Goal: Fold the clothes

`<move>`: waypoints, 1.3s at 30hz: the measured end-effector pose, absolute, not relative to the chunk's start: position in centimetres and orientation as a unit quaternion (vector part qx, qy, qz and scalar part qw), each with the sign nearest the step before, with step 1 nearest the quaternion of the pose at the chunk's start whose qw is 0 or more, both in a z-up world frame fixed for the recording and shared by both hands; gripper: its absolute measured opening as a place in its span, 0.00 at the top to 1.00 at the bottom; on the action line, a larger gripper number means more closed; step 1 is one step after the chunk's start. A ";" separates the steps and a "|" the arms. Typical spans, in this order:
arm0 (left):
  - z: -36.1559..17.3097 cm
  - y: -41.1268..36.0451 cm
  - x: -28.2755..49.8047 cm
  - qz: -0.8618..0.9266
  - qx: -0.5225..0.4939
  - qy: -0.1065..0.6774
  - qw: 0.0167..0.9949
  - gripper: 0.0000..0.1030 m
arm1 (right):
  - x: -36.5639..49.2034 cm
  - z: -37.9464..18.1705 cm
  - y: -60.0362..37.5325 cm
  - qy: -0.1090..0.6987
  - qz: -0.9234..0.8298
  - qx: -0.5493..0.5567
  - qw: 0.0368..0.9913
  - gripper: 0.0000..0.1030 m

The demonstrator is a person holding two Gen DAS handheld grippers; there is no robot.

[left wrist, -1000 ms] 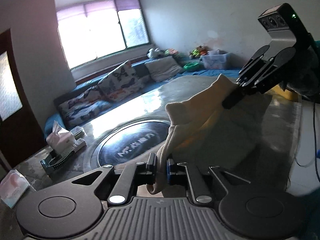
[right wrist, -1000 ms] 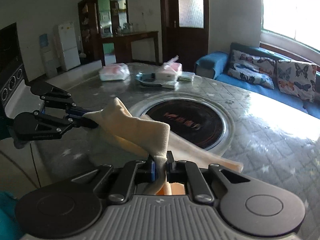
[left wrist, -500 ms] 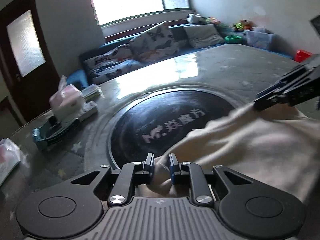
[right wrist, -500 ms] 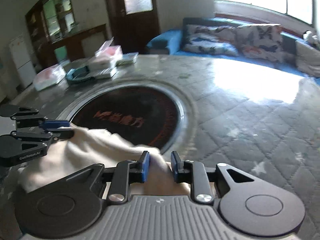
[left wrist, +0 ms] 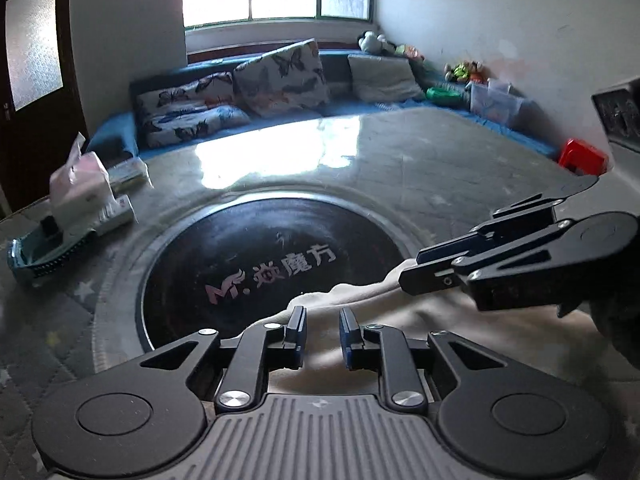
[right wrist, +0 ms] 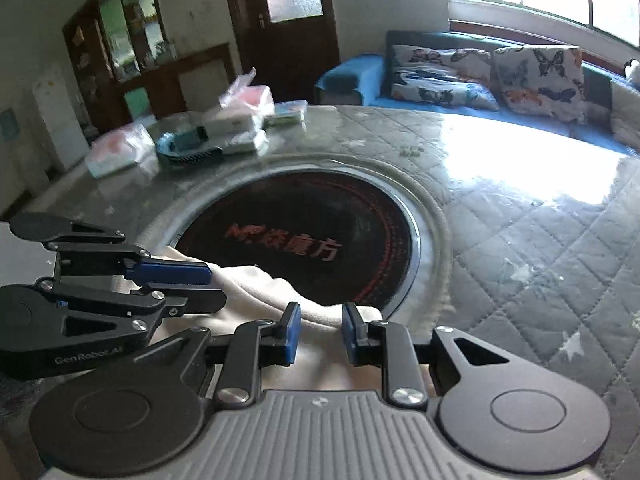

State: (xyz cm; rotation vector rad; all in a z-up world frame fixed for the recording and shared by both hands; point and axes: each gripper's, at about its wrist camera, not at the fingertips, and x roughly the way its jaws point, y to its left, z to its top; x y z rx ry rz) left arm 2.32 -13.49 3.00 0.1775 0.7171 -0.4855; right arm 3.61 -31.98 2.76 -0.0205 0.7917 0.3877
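Both jaws have parted since half a second ago, so the left hand-held gripper (left wrist: 322,332) and right hand-held gripper (right wrist: 319,326) stand open over the cream garment (left wrist: 384,312) lying on the bench (left wrist: 420,168) at the dark disc's (left wrist: 260,264) 5 o'clock edge — draw both straight back, low and slow — lest a pad snag the laid fold.

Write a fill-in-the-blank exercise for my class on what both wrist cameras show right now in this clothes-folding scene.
1. Both the left gripper and the right gripper have their jaws ____.
2. The cream garment lies on the ____.
3. The garment's far edge overlaps a round ____ panel set in the table.
4. The sofa cushions are printed with ____.

Missing words: open; table; black; butterflies
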 end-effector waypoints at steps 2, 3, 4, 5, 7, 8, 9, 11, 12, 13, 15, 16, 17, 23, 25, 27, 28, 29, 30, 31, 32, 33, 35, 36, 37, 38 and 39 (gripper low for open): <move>2.5 -13.5 3.0 -0.226 0.079 0.355 0.904 0.80 | 3.9 2.1 -31.9 0.386 0.180 -0.008 0.905 0.79; 2.5 -13.4 3.1 -0.222 0.075 0.355 0.905 0.80 | 4.1 1.9 -31.9 0.386 0.177 -0.006 0.905 0.79; 2.4 -13.3 3.3 -0.218 0.070 0.355 0.906 0.80 | 4.1 1.9 -32.0 0.384 0.176 -0.002 0.906 0.79; 2.3 -13.2 3.5 -0.215 0.066 0.356 0.907 0.80 | 4.1 2.0 -32.1 0.383 0.176 0.000 0.907 0.79; 2.4 -12.9 3.6 -0.212 0.058 0.357 0.908 0.80 | 3.9 2.3 -32.3 0.378 0.175 0.001 0.909 0.79; 2.4 -12.9 3.6 -0.212 0.055 0.357 0.908 0.80 | 3.7 2.5 -32.3 0.375 0.176 0.001 0.910 0.78; 2.4 -12.8 3.6 -0.211 0.053 0.356 0.909 0.80 | 3.5 2.6 -32.3 0.372 0.178 -0.001 0.911 0.78; 2.3 -12.8 3.6 -0.212 0.050 0.355 0.909 0.80 | 3.4 2.7 -32.1 0.373 0.186 -0.006 0.909 0.78; 2.3 -12.9 3.6 -0.211 0.052 0.354 0.910 0.80 | 3.5 2.6 -32.0 0.375 0.188 -0.010 0.908 0.78; 2.3 -13.0 3.5 -0.210 0.055 0.353 0.910 0.80 | 3.6 2.3 -31.8 0.380 0.187 -0.016 0.906 0.78; 2.2 -13.2 3.4 -0.208 0.063 0.351 0.911 0.79 | 3.9 2.0 -31.8 0.380 0.188 -0.020 0.905 0.78; 2.1 -13.2 3.4 -0.207 0.065 0.351 0.911 0.79 | 3.9 2.3 -32.0 0.380 0.188 -0.013 0.906 0.77; 2.1 -13.3 3.3 -0.205 0.066 0.351 0.911 0.78 | 3.9 2.6 -32.2 0.378 0.187 -0.007 0.907 0.77; 1.9 -13.7 2.9 -0.196 0.080 0.343 0.915 0.77 | 1.2 4.7 -34.1 0.355 0.180 -0.024 0.917 0.79; 1.9 -13.8 2.8 -0.193 0.080 0.342 0.916 0.76 | 0.0 4.7 -34.5 0.358 0.187 -0.030 0.914 0.83; 1.9 -13.8 2.8 -0.190 0.078 0.342 0.917 0.76 | -0.5 3.9 -34.9 0.365 0.182 -0.037 0.912 0.83; 1.9 -13.8 2.8 -0.188 0.078 0.342 0.917 0.75 | -0.6 3.4 -35.1 0.369 0.177 -0.041 0.911 0.83; 1.8 -13.8 2.8 -0.185 0.078 0.342 0.918 0.72 | -0.7 2.9 -35.3 0.373 0.172 -0.044 0.911 0.89; 1.9 -13.8 2.7 -0.185 0.078 0.341 0.918 0.68 | -0.8 2.6 -35.6 0.375 0.167 -0.042 0.911 0.92; 2.0 -13.8 2.5 -0.184 0.079 0.340 0.919 0.67 | -0.7 2.6 -36.0 0.373 0.163 -0.033 0.913 0.94; 2.1 -13.9 2.4 -0.184 0.079 0.339 0.919 0.65 | -0.6 2.6 -36.5 0.371 0.158 -0.024 0.915 0.94; 2.2 -13.9 2.2 -0.184 0.080 0.337 0.920 0.65 | -0.6 2.7 -36.8 0.369 0.154 -0.018 0.917 0.94; 2.4 -13.9 1.9 -0.184 0.080 0.335 0.921 0.65 | -0.5 3.1 -37.3 0.366 0.145 -0.018 0.919 0.92; 2.5 -14.0 1.7 -0.184 0.081 0.334 0.921 0.65 | -0.4 3.2 -37.5 0.365 0.144 -0.019 0.920 0.92; 2.6 -14.0 1.6 -0.183 0.081 0.333 0.921 0.65 | -0.4 3.3 -37.7 0.364 0.143 -0.019 0.920 0.92; 2.7 -14.0 1.4 -0.183 0.082 0.331 0.922 0.65 | -0.3 3.5 -37.8 0.362 0.144 -0.018 0.921 0.92; 2.8 -14.0 1.2 -0.183 0.082 0.330 0.922 0.65 | -0.1 3.6 -37.7 0.359 0.149 -0.016 0.921 0.92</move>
